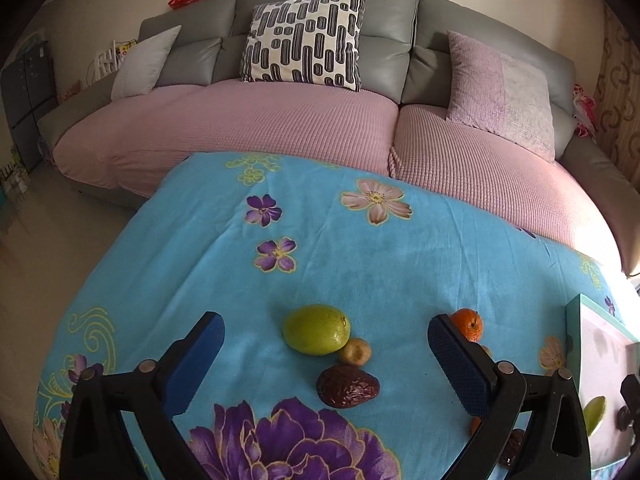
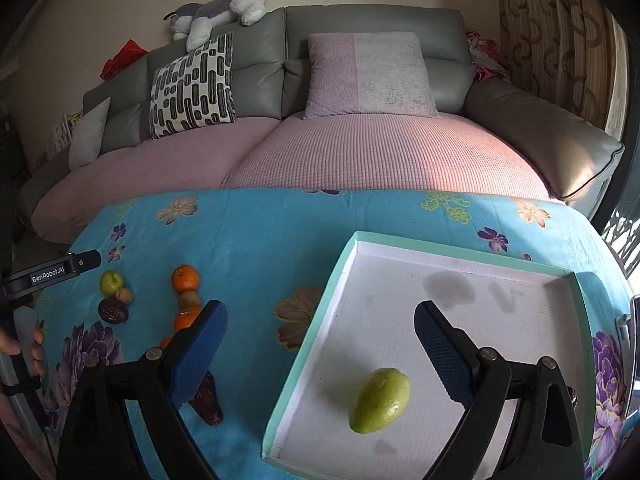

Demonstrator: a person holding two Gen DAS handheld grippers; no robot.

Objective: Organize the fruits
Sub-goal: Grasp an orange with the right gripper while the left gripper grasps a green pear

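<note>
Green round fruit (image 1: 316, 329) sits on the blue cloth between my left gripper (image 1: 326, 338)'s spread jaws, so I'd close centred, clear of the touching small tan fruit (image 1: 355, 352); right gripper (image 2: 320, 326) gapes empty over the white tray (image 2: 460, 256).

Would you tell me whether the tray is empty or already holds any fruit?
Not empty: one green fruit lies inside the tray, on its white floor. The rest of that floor is bare.

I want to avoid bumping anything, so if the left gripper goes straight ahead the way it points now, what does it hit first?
Probably the dark dried date, lying nearest between the open left gripper's jaws, then the green fruit beyond it. Depth is unclear.
</note>
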